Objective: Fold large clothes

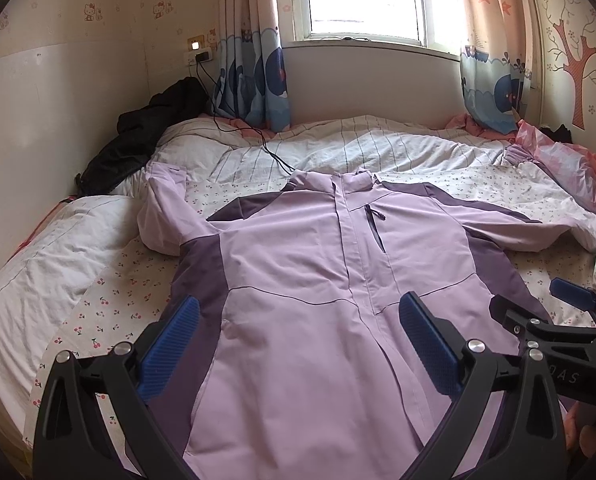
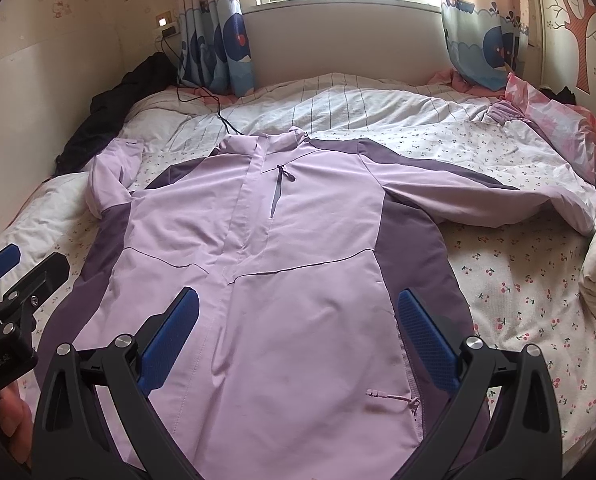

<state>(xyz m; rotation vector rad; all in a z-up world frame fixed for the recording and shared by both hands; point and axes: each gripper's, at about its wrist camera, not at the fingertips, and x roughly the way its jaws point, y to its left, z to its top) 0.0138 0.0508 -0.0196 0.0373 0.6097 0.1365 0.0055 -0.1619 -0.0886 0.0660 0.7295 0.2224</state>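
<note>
Left hand-held gripper (image 1: 298, 344): you hold it spread wide, blue pads apart, nothing between them. It hovers over the lower front of the jacket, on your left side of the zip line.
Right hand-held gripper (image 2: 298, 340): same story, fingers spread and empty. It hangs over the lower right panel, just beside your left one; each shows at the edge of the other's view.
Jacket (image 2: 298, 216): lilac with darker purple side and shoulder panels. It lies face up and zipped on the bed (image 2: 537, 288), hem toward you, collar away. The body is spread fairly flat, with only soft ripples.
Near hem: a drawcord toggle (image 2: 393, 398) lies loose on the lower right front. The hem edge itself is out of frame, so you cannot judge how square it sits.
Right sleeve (image 2: 477, 204): stretched outward toward the bed's right edge, its cuff end rumpled against the bedding.
Left sleeve (image 1: 162, 212): bent upward beside the shoulder, bunched, not laid straight.
Collar (image 1: 337, 180): upright and lumpy at the far end, just short of a black cable (image 1: 274, 156) trailing over the striped quilt (image 1: 377, 140).
Progress: laying out looks finished; no fold is visible yet. Judged from this, both sleeves and the body folds are all left for you.
Far clutter: a dark garment (image 1: 146, 128) heaped in the left corner, well apart.
</note>
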